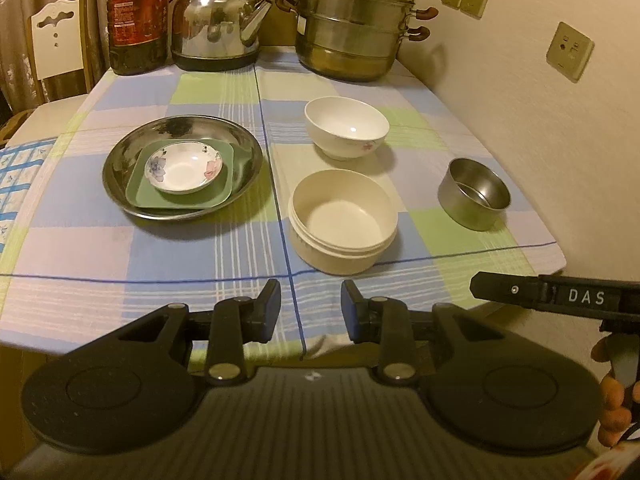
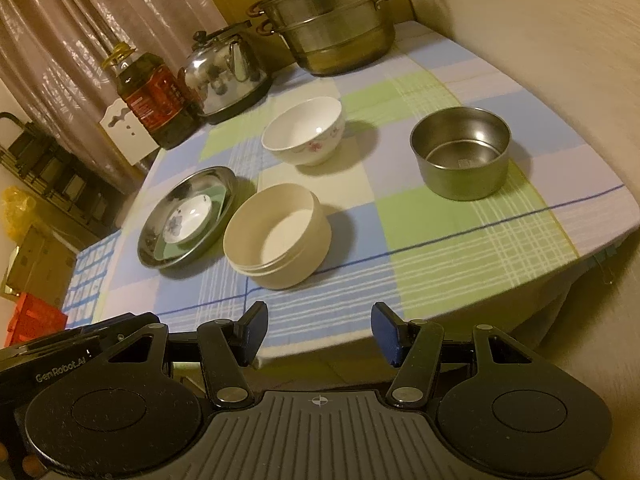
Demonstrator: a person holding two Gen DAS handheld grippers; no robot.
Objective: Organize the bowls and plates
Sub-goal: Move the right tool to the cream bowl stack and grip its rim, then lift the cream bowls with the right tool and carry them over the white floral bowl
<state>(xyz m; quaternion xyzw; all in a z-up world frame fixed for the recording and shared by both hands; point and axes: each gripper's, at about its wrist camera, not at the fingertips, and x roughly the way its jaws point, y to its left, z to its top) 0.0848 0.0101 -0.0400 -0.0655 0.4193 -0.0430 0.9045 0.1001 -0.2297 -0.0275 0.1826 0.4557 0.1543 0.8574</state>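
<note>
Table with checked cloth [image 1: 192, 248] is carrying steel plate [image 1: 120, 160], white floral bowl [image 1: 346, 128], cream bowl [image 1: 342, 224], small steel bowl [image 1: 474, 194]; oil bottle [image 1: 138, 20], kettle [image 1: 218, 24], steamer pot [image 1: 352, 24] sitting along far edge.

Both wrist cameras sit just off the near edge of the tabletop [image 1: 120, 240], tilted down across it toward the far wall. The left view faces straight along it; the right view looks from further right, angled leftward. Both share the cream bowl [image 1: 342, 220] [image 2: 278, 236], steamer pot [image 1: 352, 28] [image 2: 328, 20] and kettle [image 1: 218, 24] [image 2: 224, 76].
</note>
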